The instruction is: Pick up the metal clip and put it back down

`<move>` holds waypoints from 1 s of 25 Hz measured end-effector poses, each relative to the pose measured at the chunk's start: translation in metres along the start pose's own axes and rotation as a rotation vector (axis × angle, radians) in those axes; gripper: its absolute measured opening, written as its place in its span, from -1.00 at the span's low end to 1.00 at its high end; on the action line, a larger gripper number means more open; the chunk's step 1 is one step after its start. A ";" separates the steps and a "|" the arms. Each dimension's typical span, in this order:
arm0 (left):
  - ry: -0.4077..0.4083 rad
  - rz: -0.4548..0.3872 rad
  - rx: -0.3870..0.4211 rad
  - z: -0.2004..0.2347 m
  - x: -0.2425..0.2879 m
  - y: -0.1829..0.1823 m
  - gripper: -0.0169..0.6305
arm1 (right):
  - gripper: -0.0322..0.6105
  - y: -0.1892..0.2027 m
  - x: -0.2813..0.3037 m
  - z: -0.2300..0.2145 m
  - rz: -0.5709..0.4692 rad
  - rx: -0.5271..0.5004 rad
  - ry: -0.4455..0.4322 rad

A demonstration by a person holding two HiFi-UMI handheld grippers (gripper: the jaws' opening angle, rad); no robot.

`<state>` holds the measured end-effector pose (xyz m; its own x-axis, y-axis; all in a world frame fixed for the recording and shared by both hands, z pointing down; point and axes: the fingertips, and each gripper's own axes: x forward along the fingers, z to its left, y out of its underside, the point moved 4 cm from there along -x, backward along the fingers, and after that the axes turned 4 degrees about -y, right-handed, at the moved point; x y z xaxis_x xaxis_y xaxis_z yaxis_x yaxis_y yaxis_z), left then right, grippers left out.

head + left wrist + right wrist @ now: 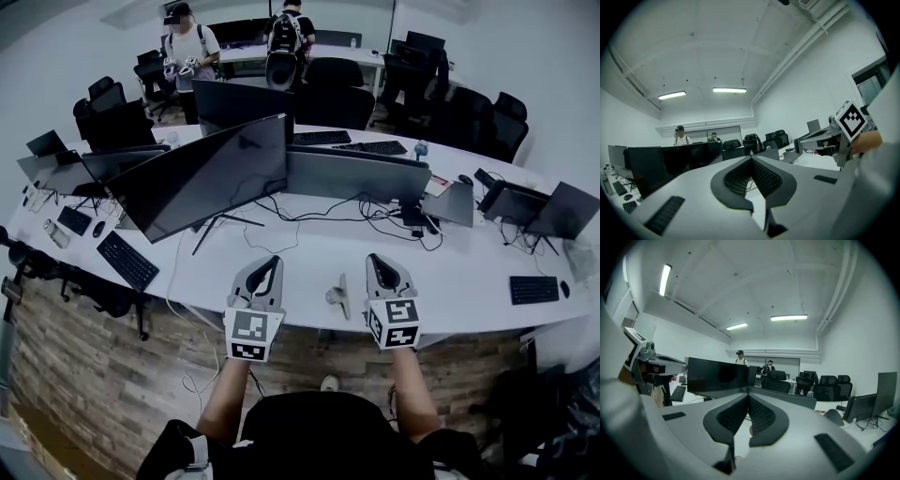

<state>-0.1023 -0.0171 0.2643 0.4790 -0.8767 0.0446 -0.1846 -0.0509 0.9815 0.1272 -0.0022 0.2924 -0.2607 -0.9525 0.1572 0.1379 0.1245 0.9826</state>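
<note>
Jaws of the left gripper (751, 160) and the right gripper (748, 397) are both clenched, tips meeting, nothing grasped. Both grippers are held side by side over the near edge of the tabletop (459, 281). Metal clip (338, 296) lies on the tabletop between them, touching neither.

Ceiling tubes (729, 89) light evenly; fisheye edges warp, perhaps soft.

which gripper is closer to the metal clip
The right gripper: in the head view the grey metal clip on the white desk lies close beside it, with a wider gap to the left gripper.
</note>
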 end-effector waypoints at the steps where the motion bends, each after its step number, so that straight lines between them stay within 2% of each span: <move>1: 0.001 -0.002 -0.001 0.000 -0.001 -0.001 -0.91 | -0.82 0.000 0.000 0.001 -0.003 0.000 -0.001; 25: 0.000 -0.007 -0.007 -0.001 0.005 -0.004 -0.91 | -0.82 0.003 0.001 0.001 0.006 -0.017 0.004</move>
<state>-0.0987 -0.0211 0.2611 0.4802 -0.8764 0.0374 -0.1750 -0.0540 0.9831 0.1269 -0.0022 0.2956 -0.2563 -0.9529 0.1624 0.1554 0.1252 0.9799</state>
